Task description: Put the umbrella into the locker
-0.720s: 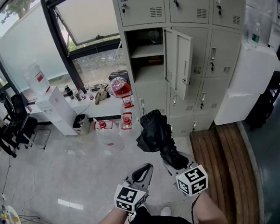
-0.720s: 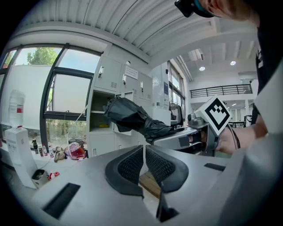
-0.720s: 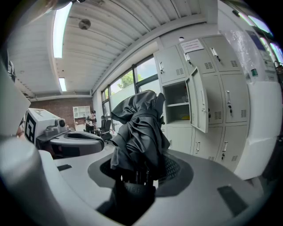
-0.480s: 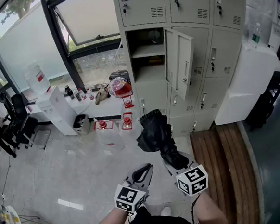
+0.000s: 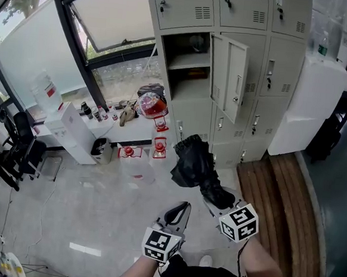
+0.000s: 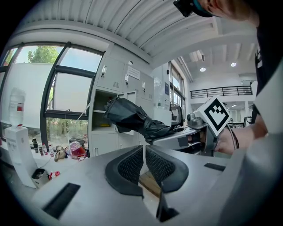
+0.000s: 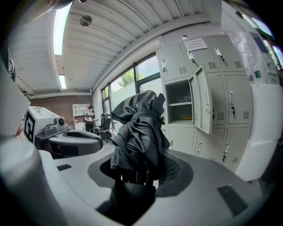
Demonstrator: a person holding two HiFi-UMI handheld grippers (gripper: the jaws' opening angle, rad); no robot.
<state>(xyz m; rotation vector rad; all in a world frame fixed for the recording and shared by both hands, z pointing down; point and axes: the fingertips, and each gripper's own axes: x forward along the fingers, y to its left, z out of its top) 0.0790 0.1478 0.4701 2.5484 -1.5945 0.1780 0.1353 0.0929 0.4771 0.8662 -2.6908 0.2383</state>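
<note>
Head view: your right gripper (image 5: 215, 199) pinches the folded umbrella (image 5: 192, 163) short of the open locker (image 5: 188, 61); your left gripper (image 5: 178, 212) idles, jaws together. Lead tip-first past the door (image 5: 233, 74).

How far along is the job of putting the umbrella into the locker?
Done: the locker door stands open, and the black umbrella is picked up. In hand: the right tool grips it in the air, short of the open compartment. Left: place it inside and let go. The left tool is shut and empty.
</note>
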